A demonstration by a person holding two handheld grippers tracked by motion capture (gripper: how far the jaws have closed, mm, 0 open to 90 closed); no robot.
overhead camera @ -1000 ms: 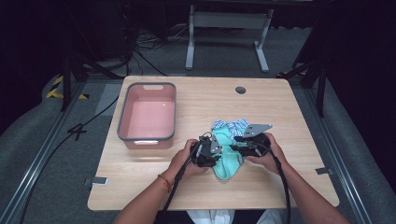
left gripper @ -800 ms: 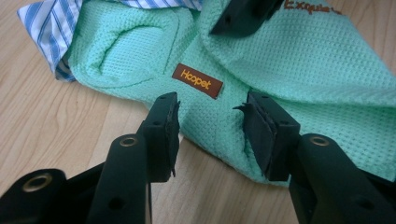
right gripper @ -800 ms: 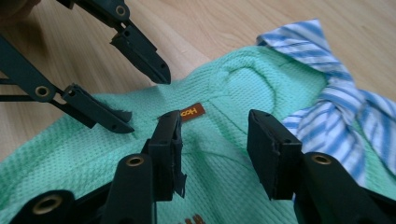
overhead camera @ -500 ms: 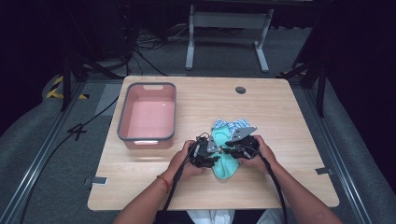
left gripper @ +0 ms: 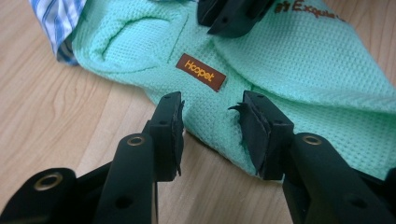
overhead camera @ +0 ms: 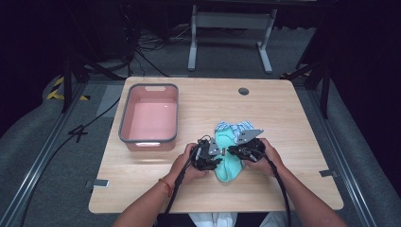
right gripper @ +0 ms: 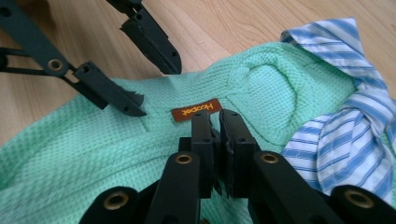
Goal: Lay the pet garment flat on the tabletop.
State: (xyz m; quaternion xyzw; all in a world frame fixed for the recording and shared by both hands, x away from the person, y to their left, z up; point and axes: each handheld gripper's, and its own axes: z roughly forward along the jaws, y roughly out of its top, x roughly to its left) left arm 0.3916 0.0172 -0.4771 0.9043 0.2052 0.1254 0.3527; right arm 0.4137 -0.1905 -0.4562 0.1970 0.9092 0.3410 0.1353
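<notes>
Left gripper view: my left gripper (left gripper: 212,128), jaws apart, straddled the garment (left gripper: 289,70) edge; right gripper (right gripper: 218,123) pinched its fabric opposite.

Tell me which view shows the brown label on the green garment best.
The left gripper view: the brown label reads upright and sharp on the green garment. The right gripper view shows it upside down above the right claw. The high view gives just a speck.

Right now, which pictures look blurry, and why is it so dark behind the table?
High view: the lit table is bright, the floor and room behind are dim, and the cloth looks soft and small. Left gripper view: the label is sharp, the nearest parts of the gripper are slightly blurred. Right gripper view: the weave is crisp.
</notes>
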